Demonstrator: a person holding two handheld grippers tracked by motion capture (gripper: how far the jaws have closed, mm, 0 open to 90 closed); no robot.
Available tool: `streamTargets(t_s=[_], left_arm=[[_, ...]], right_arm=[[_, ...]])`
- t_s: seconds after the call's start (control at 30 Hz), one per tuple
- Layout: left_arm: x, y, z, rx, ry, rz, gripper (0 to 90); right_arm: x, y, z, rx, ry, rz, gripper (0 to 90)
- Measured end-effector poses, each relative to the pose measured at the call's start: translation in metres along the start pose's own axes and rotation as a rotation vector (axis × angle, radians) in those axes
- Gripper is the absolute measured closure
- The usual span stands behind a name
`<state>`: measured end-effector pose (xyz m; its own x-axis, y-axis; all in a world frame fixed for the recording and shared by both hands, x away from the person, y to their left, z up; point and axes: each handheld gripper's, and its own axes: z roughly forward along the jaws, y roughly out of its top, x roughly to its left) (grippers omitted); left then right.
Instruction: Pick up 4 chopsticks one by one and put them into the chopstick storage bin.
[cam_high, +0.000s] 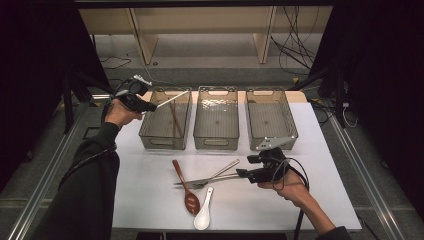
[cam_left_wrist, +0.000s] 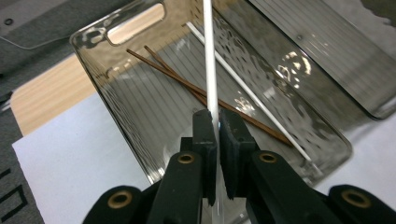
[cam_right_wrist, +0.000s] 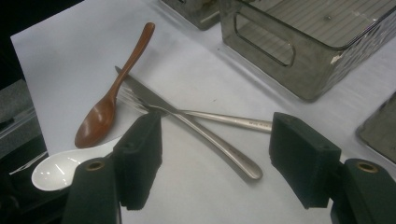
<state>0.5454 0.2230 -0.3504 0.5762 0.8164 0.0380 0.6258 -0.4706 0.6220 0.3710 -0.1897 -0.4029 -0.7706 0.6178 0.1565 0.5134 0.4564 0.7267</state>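
The left gripper (cam_left_wrist: 216, 128) has its jaws clamped on a white chopstick (cam_left_wrist: 209, 56), held over the left bin (cam_left_wrist: 93, 51). Lower it flat beside the brown chopsticks (cam_left_wrist: 187, 84), then let go. The right gripper (cam_right_wrist: 215, 154) waits with jaws apart above the knife (cam_right_wrist: 154, 100).

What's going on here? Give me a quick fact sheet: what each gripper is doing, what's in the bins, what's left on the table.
left gripper: shut on a white chopstick, held over the left bin
right gripper: open, holding nothing, low over the cutlery handles
left bin contents: two brown chopsticks and one white chopstick lying flat
middle bin: looks empty
right bin: looks empty
on the table: wooden spoon, white spoon, knife and fork crossed
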Motion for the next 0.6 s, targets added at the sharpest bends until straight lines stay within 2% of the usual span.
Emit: streamTargets(t_s=[0.1,0.2,0.27,0.37,0.4,0.6], left_arm=[[0.002,-0.002,0.009,0.002,0.016,-0.015,85.1],[0.003,-0.005,0.017,-0.044,0.063,-0.03,84.6],[0.002,-0.008,0.022,-0.076,0.043,-0.036,83.2],[0.0,-0.012,0.026,-0.071,0.021,-0.022,75.5],[-0.001,-0.012,0.026,-0.066,0.028,-0.018,72.4],[-0.003,-0.012,0.009,-0.079,0.014,-0.014,58.8]], right_arm=[[0.0,0.0,0.0,-0.001,0.0,0.001,35.5],[0.0,0.0,0.0,-0.001,0.0,-0.005,35.5],[0.0,0.0,0.0,0.0,0.0,-0.001,35.5],[-0.001,0.0,-0.001,-0.005,-0.003,-0.006,35.5],[-0.001,0.0,-0.001,-0.005,-0.003,-0.006,35.6],[0.0,0.0,0.0,0.0,-0.003,-0.001,35.5]])
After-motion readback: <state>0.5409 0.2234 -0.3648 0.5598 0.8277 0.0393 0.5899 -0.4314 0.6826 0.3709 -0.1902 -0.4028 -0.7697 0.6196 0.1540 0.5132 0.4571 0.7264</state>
